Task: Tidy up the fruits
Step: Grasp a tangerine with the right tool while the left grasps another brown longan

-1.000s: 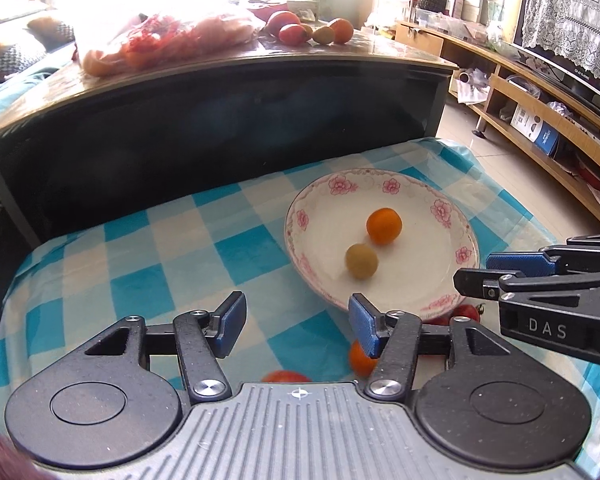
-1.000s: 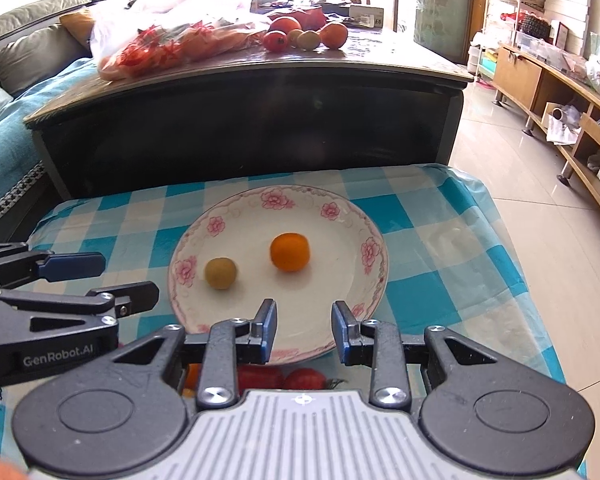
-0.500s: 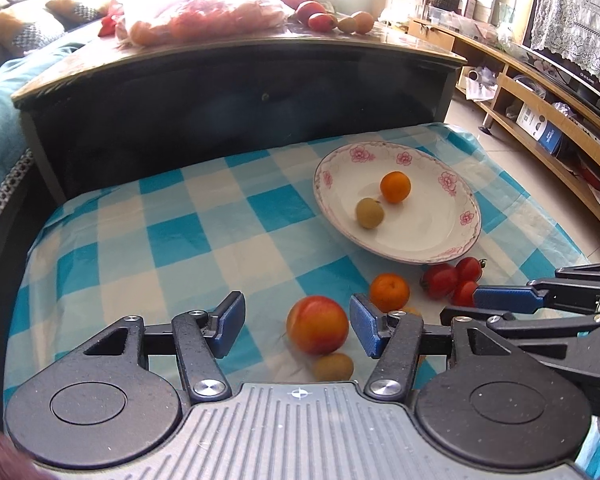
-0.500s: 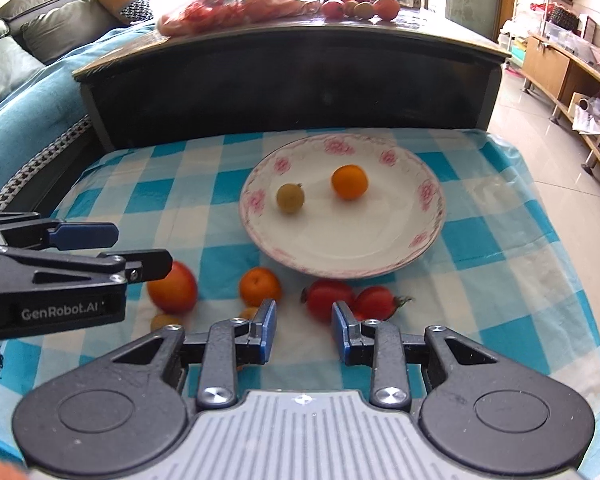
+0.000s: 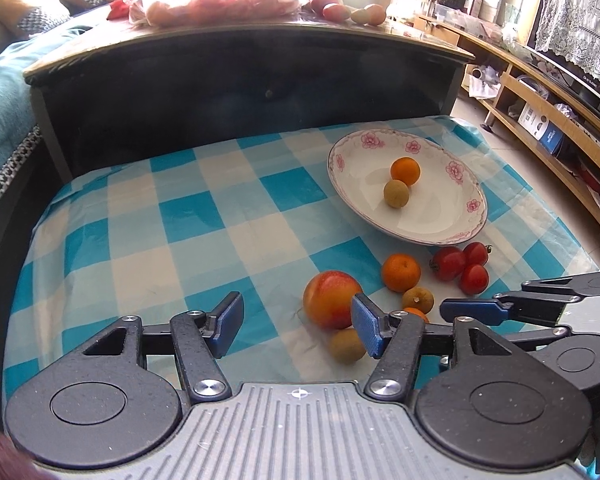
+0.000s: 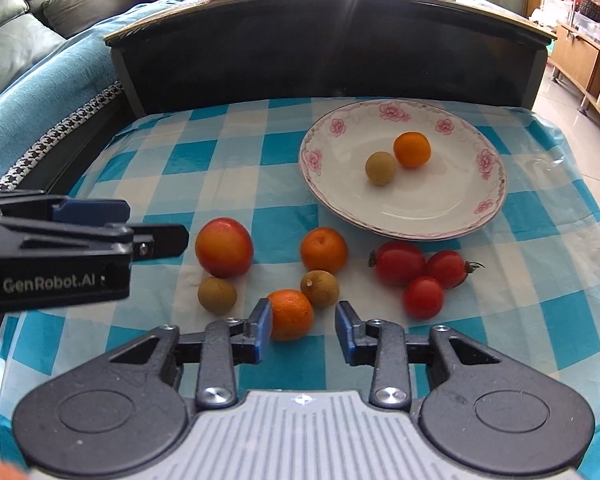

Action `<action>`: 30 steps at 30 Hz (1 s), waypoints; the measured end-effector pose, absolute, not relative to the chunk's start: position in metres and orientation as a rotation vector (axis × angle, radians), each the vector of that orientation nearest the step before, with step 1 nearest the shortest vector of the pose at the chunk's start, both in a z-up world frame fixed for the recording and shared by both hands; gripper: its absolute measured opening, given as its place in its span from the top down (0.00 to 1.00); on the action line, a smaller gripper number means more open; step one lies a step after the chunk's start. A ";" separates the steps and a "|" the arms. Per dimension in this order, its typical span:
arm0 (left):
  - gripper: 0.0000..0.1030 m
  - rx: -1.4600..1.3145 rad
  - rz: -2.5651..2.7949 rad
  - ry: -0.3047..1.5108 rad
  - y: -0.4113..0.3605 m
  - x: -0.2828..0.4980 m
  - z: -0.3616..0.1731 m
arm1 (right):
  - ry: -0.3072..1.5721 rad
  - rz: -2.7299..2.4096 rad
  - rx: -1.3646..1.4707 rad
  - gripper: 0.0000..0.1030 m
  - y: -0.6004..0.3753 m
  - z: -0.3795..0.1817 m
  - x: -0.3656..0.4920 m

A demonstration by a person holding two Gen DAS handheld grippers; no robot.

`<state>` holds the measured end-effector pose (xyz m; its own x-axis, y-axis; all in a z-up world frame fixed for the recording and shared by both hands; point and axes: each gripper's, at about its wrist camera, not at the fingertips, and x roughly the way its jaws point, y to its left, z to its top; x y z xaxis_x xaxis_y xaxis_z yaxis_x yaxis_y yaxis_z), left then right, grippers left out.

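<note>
1. Porcelain plate (image 6: pixel 496 184), round and shallow, glossy white with pink flowers on its rim, sits on the bench, which is covered by a blue-and-white checked cloth (image 6: pixel 204 160) with a slightly wrinkled, shiny surface.
2. Inside the plate lie a smooth orange mandarin (image 6: pixel 412 149) and a dull tan longan (image 6: pixel 381 168), touching each other.
3. Just in front of the plate, on the cloth: three glossy red cherry tomatoes (image 6: pixel 420 276) clustered together, a second mandarin (image 6: pixel 324 250), a rough brown longan (image 6: pixel 320 288) and a third mandarin (image 6: pixel 290 314).
4. Further left of the plate's near edge rest a large smooth red-orange peach (image 6: pixel 224 247) and another longan (image 6: pixel 217 295).
5. Right tongs (image 6: pixel 303 330) have just been opening; their blue ribbed pads stand narrowly apart, the third mandarin just ahead of the left pad, not pinched.
6. Left tongs (image 5: pixel 298 326) are moderately wide and empty, with the peach beside the right pad.
</note>
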<state>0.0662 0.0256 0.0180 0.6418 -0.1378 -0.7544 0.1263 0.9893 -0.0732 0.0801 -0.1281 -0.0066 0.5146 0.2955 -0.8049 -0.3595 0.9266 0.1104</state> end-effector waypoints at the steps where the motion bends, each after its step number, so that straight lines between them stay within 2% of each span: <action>1: 0.35 -0.015 -0.149 0.862 0.026 0.066 0.017 | 0.955 0.399 -0.067 0.62 -0.127 -0.007 0.081; 12: 0.34 -0.005 -0.146 0.880 0.026 0.066 0.011 | 0.986 0.438 -0.057 0.62 -0.114 -0.020 0.088; 18: 0.33 -0.024 -0.143 0.885 0.030 0.064 0.011 | 0.975 0.456 -0.064 0.67 -0.114 -0.019 0.090; 30: 0.33 -0.048 -0.126 0.895 0.041 0.064 0.010 | 0.946 0.468 -0.047 0.67 -0.111 -0.016 0.095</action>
